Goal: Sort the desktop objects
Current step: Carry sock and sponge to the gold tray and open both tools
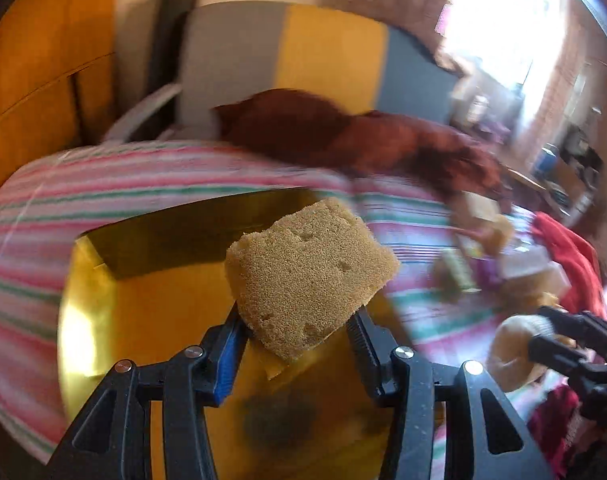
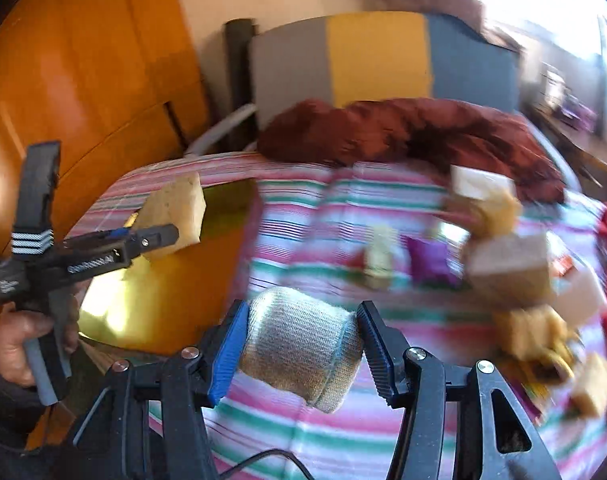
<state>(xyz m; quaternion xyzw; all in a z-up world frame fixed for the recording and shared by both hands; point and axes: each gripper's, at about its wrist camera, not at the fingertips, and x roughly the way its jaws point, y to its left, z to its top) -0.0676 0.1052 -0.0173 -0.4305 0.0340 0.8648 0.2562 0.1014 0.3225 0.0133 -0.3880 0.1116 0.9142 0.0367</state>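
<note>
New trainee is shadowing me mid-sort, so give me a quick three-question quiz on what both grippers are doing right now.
1. True or false: the left gripper holds a tan sponge.
2. What does the right gripper hold? A) purple packet B) rolled grey knit sock C) nothing
3. Fill in: the sponge hangs above the yellow ____.

Key: 1 true. 2 B, the sock. 3 box.

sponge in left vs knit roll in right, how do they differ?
The sponge is a tan, porous, angular block; the knit roll is grey-beige ribbed fabric, rounded. The sponge hangs over the yellow box; the knit roll hangs over the striped cloth. Shared: each is clamped in a hand-held gripper, left and right.
</note>
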